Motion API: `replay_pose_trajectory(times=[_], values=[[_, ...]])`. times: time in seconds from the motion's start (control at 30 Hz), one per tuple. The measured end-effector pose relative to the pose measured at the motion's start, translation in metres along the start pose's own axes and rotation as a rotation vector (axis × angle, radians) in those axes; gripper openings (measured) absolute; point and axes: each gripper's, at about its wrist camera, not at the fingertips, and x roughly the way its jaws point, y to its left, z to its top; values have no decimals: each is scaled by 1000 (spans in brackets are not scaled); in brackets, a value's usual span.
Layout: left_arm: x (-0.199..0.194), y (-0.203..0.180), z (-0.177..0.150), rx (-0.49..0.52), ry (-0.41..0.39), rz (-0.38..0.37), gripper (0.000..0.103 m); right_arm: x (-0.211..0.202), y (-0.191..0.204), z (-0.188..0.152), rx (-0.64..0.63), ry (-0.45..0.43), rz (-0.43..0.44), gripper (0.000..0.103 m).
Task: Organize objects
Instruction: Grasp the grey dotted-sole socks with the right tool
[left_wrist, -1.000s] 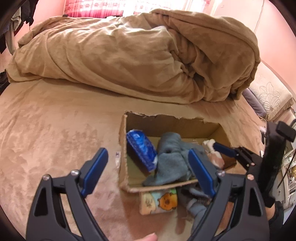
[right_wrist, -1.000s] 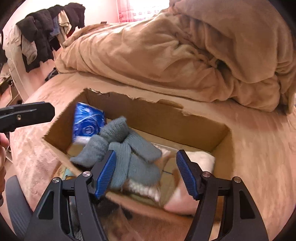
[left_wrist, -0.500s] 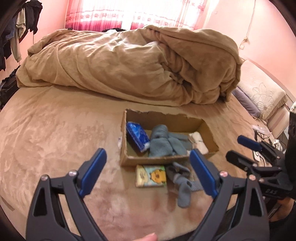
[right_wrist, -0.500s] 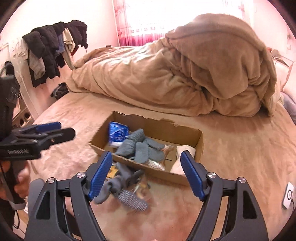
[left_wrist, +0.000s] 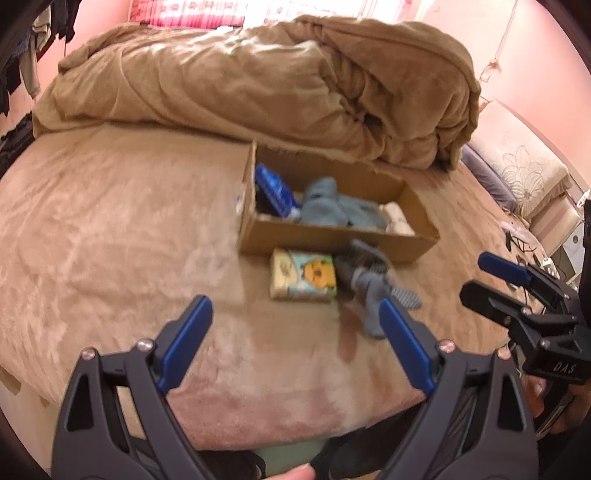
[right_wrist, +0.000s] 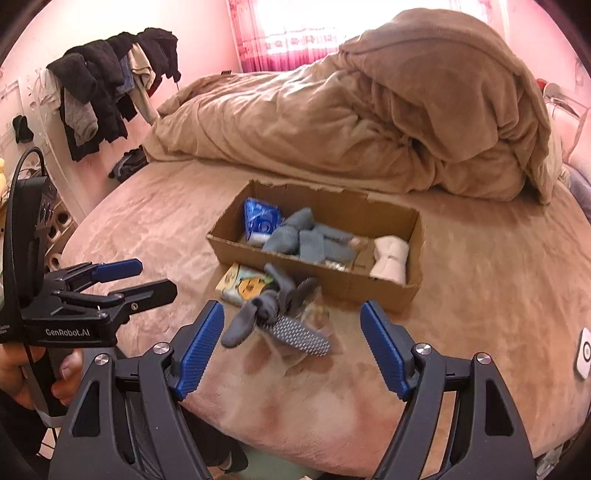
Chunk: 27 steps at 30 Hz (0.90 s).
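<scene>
Both the left gripper (left_wrist: 295, 347) and the right gripper (right_wrist: 291, 347) hang with jaws wide and empty. On the bed (right_wrist: 498, 295), grey socks (right_wrist: 273, 317) lie just before the cardboard box (right_wrist: 369, 284), beside a cartoon packet (left_wrist: 303, 278)

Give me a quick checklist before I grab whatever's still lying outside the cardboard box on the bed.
1. Left claw empty, jaws apart: ok.
2. Right claw empty, jaws apart: ok.
3. Grey socks outside the box, clear of both claws: ok.
4. Cartoon packet outside the box, partly under the socks in the right view: not ok.
5. Space left in the box for both: cannot tell.
</scene>
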Motion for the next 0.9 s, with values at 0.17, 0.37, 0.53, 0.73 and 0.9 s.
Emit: replay_pose_trajectory(times=[0.17, 0.37, 0.53, 0.73, 0.9], values=[[11, 12, -13, -23, 29, -4, 93, 23, 9, -4, -4, 40, 18, 79], [19, 28, -19, -56, 39, 0, 93, 55, 17, -3, -14, 83, 25, 77], [29, 37, -21, -62, 51, 7, 93, 82, 24, -2, -30, 118, 41, 69], [43, 36, -21, -44, 62, 16, 93, 104, 20, -4, -28, 144, 31, 37], [62, 25, -14, -19, 60, 10, 93, 99, 5, -3, 11, 122, 46, 25]])
